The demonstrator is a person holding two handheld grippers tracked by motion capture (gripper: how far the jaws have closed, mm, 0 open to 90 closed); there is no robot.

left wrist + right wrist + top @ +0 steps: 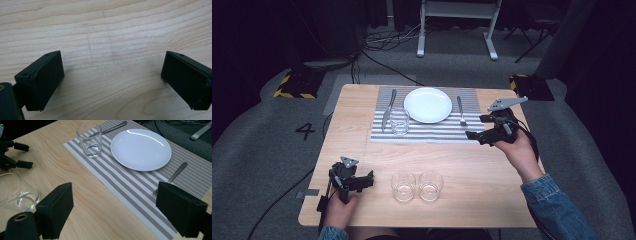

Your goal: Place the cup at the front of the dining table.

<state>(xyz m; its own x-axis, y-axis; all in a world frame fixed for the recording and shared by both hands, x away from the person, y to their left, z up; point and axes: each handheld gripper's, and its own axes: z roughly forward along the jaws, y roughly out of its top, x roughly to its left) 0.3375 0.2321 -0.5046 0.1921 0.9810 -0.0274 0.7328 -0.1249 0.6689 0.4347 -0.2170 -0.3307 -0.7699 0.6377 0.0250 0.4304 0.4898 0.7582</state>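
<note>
A striped placemat (432,131) (130,185) lies at the table's far middle. On it sit a white plate (428,104) (140,148), a knife (388,108) (113,127) at the left, a fork (460,110) (172,177) at the right, and a clear glass (399,120) (89,140) next to the knife. Two more glasses (403,186) (430,185) stand near the front edge. My left gripper (366,181) (112,80) hovers open over bare wood at the front left. My right gripper (477,127) (120,212) is open and empty by the placemat's right edge.
The wooden table (362,145) stands on grey carpet. A white frame's legs (457,30) stand beyond the far edge, with cables (382,40) on the floor. One front glass (15,192) and the other gripper (12,155) show at the left of the right gripper view.
</note>
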